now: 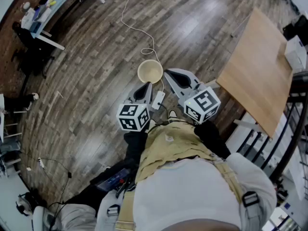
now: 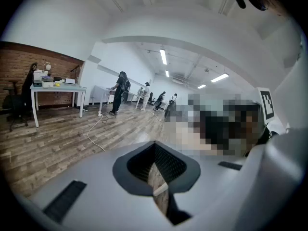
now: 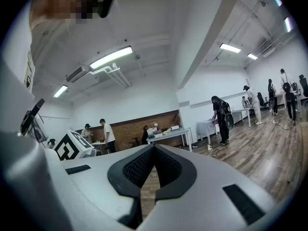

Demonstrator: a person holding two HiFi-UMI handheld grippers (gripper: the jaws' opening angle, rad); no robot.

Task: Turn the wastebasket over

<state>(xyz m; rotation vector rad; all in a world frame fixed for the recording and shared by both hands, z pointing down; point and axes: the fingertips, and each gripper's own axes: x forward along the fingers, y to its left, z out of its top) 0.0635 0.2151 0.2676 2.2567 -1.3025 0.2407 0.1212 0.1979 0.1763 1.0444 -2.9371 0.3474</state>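
Note:
A round cream wastebasket [image 1: 150,71] stands upright on the wooden floor with its opening facing up, just ahead of both grippers. My left gripper [image 1: 146,85] is shut and empty, its tips close to the basket's near rim. My right gripper [image 1: 168,74] is to the right of the basket, also shut with nothing between its jaws. In the left gripper view the left gripper [image 2: 155,145] has its jaws meeting at the tip, and the right gripper [image 3: 154,148] looks the same in its own view. Neither gripper view shows the basket.
A white power strip [image 1: 158,99] lies on the floor between the grippers, with a white cable [image 1: 132,23] running away past the basket. A wooden table top [image 1: 255,71] stands at the right. A desk [image 1: 48,8] is far left. Several people [image 2: 119,91] stand far off.

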